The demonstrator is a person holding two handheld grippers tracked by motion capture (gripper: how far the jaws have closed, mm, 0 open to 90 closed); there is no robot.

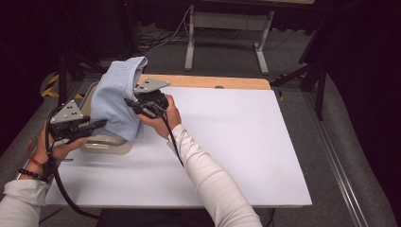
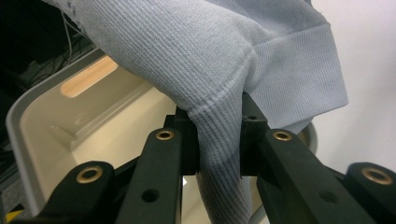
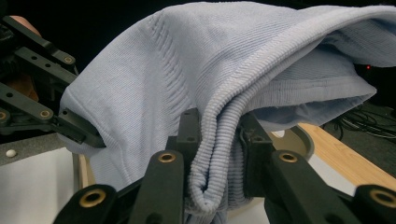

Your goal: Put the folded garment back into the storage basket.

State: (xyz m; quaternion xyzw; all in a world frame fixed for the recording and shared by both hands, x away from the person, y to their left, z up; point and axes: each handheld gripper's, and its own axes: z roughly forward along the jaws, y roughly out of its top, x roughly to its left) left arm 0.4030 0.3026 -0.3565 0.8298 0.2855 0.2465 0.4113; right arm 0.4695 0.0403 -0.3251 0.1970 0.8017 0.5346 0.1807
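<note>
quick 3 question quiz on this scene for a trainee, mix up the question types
1. True or false: both tongs are clamped on the light blue knit garment.
2. What lies under the garment? A) a beige tub B) a wire basket C) a cardboard box
3. Fill in: the tub stands at the table's ___ edge in the high view.

Key
1. True. The left tongs and the right tongs each pinch a fold of it.
2. A. The beige tub sits open below the hanging cloth.
3. Left, partly on the white table.
</note>
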